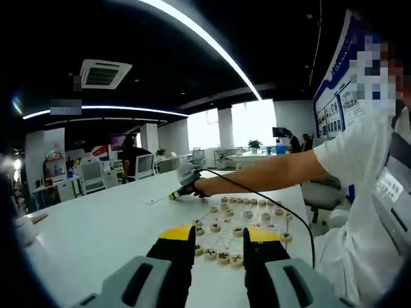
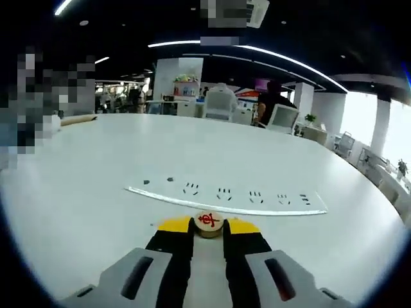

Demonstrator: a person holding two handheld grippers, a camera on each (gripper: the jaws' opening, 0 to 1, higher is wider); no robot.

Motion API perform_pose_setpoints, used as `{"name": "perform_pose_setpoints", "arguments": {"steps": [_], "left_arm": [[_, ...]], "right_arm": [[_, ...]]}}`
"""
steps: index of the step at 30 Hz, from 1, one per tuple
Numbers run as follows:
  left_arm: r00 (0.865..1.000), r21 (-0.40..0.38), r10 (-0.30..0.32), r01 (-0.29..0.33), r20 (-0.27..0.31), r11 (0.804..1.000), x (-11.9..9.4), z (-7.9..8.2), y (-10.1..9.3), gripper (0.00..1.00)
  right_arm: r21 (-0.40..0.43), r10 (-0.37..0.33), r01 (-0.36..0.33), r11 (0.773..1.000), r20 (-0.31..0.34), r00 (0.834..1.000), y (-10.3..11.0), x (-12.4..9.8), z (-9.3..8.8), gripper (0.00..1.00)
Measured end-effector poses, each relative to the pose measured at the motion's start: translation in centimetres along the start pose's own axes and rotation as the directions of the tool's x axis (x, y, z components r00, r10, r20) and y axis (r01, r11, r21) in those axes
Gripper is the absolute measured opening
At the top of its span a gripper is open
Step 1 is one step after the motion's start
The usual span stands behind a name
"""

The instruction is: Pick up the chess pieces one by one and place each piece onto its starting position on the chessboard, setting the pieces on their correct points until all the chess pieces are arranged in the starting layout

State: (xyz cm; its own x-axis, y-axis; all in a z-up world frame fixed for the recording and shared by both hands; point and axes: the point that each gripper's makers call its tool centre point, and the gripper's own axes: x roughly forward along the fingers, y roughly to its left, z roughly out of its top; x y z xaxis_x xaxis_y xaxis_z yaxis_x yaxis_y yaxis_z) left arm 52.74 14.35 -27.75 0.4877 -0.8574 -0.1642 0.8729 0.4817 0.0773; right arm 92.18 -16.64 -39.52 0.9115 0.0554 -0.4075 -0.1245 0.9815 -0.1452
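Observation:
A paper chessboard lies on the white table, just beyond my left gripper. Several round wooden pieces stand on it, in rows and scattered singles. The left jaws are open, with nothing between them. Past the board's far left corner, a person's hand holds my right gripper low over the table. In the right gripper view, my right gripper is shut on a round wooden piece with a red character, held at the yellow jaw tips. I cannot tell whether that piece touches the table.
A white socket strip lies flat across the table just ahead of the right gripper. A black cable runs along the person's arm over the board. Desks, chairs and monitors stand beyond the table's far edge.

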Motion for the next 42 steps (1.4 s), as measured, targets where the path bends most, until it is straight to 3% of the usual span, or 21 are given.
{"name": "perform_pose_setpoints", "arguments": {"steps": [4, 8, 10, 12, 13, 16, 18, 20, 22, 24, 29, 32, 34, 37, 42], "left_arm": [[1.000, -0.005, -0.003, 0.003, 0.001, 1.000, 0.0, -0.1, 0.1, 0.32], [1.000, -0.007, -0.001, 0.001, 0.001, 1.000, 0.0, -0.2, 0.1, 0.32], [1.000, -0.006, 0.002, -0.002, 0.000, 1.000, -0.1, -0.1, 0.0, 0.32], [1.000, -0.004, 0.000, 0.000, 0.002, 1.000, 0.0, 0.1, -0.1, 0.32], [1.000, -0.002, -0.002, 0.002, 0.002, 1.000, 0.0, 0.1, -0.2, 0.32], [1.000, 0.004, -0.012, 0.012, -0.006, 1.000, 0.4, 0.0, -0.5, 0.32], [1.000, 0.004, -0.012, 0.012, -0.014, 1.000, 0.7, -0.1, -0.5, 0.32], [1.000, 0.006, -0.014, 0.015, -0.018, 1.000, 0.8, -0.1, -0.7, 0.32], [1.000, 0.010, -0.022, 0.022, -0.017, 1.000, 0.9, 0.0, -1.0, 0.32], [0.999, 0.017, -0.027, 0.028, -0.020, 0.999, 1.0, 0.1, -1.3, 0.32], [0.999, 0.020, -0.034, 0.035, -0.027, 0.999, 1.4, 0.0, -1.7, 0.32], [0.998, 0.026, -0.039, 0.041, -0.046, 0.999, 1.6, -0.5, -1.9, 0.32], [0.998, 0.024, -0.038, 0.039, -0.048, 0.999, 1.6, -0.5, -1.8, 0.32], [0.999, 0.019, -0.033, 0.034, -0.034, 0.999, 1.5, -0.2, -1.6, 0.32], [0.999, 0.020, -0.025, 0.026, -0.041, 0.999, 1.4, -0.4, -1.5, 0.32]], "right_arm": [[0.038, 0.059, -0.059, 0.997, 0.012, 0.998, 1.1, -1.2, 0.4, 0.19], [0.009, 0.132, -0.133, 0.991, 0.042, 0.990, 1.8, -2.5, 2.1, 0.19], [-0.001, 0.164, -0.165, 0.986, 0.084, 0.983, 2.2, -6.4, 2.6, 0.19], [0.038, 0.217, -0.223, 0.974, 0.114, 0.969, 2.3, -8.8, 3.5, 0.19], [0.066, 0.228, -0.240, 0.968, 0.158, 0.961, 2.1, -10.4, 4.2, 0.19], [0.065, 0.271, -0.288, 0.956, 0.189, 0.944, 2.0, -15.6, 3.9, 0.19], [0.039, 0.294, -0.306, 0.951, 0.179, 0.939, 1.6, -19.0, 3.0, 0.19], [0.045, 0.327, -0.344, 0.938, 0.213, 0.921, 1.9, -22.8, 2.1, 0.19], [0.039, 0.334, -0.349, 0.936, 0.207, 0.919, 1.6, -26.2, 0.6, 0.19], [0.047, 0.363, -0.383, 0.923, 0.229, 0.903, 1.5, -29.8, -0.5, 0.19], [-0.021, 0.370, -0.374, 0.927, 0.197, 0.908, 0.8, -35.1, -3.8, 0.19], [-0.074, 0.409, -0.403, 0.912, 0.194, 0.892, 1.5, -38.8, -5.4, 0.19], [-0.083, 0.398, -0.389, 0.917, 0.193, 0.897, 1.4, -40.1, -6.1, 0.19], [-0.138, 0.386, -0.367, 0.920, 0.161, 0.908, 1.8, -42.7, -8.9, 0.19], [-0.164, 0.366, -0.349, 0.923, 0.092, 0.926, 2.7, -43.8, -13.4, 0.19]]}}
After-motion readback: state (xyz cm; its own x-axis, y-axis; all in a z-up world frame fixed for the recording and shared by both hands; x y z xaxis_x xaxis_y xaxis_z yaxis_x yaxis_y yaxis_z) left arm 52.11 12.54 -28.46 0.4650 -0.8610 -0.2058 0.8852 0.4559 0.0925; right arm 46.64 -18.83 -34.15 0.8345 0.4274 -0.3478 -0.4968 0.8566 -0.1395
